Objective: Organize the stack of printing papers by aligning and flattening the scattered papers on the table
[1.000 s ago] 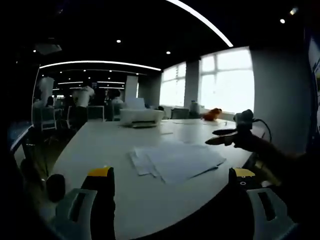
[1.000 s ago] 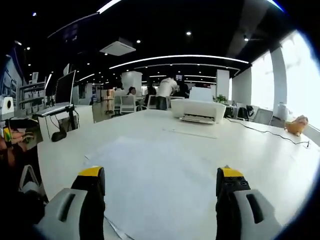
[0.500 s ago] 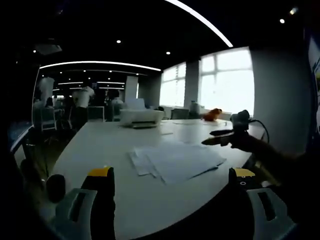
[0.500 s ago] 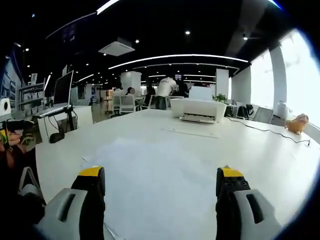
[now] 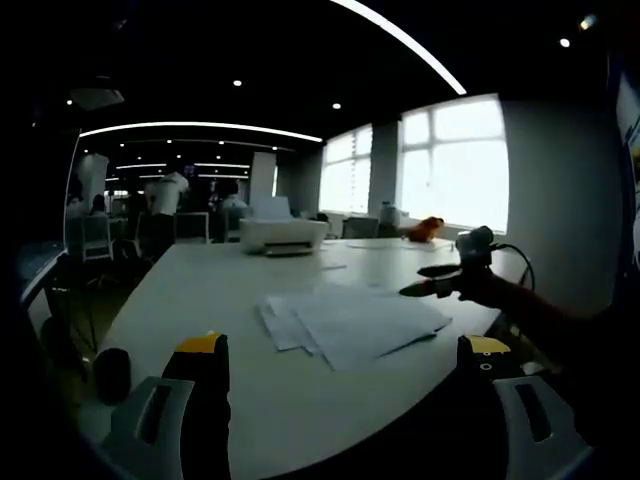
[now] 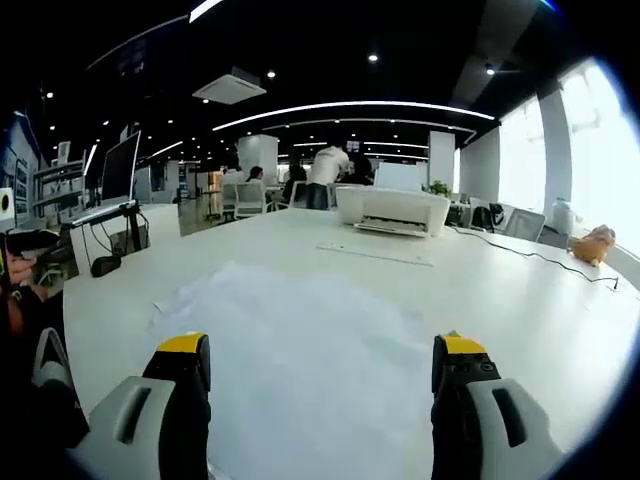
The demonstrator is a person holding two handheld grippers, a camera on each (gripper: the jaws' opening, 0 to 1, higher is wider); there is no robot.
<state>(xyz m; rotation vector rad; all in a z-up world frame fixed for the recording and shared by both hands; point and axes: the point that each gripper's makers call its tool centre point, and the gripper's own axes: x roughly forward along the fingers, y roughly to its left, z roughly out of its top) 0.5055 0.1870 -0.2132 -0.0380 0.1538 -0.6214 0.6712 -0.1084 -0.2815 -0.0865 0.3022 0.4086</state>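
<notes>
The papers (image 5: 345, 322) are lying fanned and uneven on the white worktop (image 5: 210, 290), on the near side of the white printer (image 5: 282, 234) that is sitting farther back. The left tool (image 5: 345, 375) is hovering with its jaws standing wide apart, gripping nothing, short of the papers' near edge, while the right tool (image 5: 432, 282) is reaching in at the papers' window-side edge. In the right gripper view that tool (image 6: 318, 385) is gaping just as wide and empty above the papers (image 6: 300, 345), with the printer (image 6: 392, 209) beyond them.
</notes>
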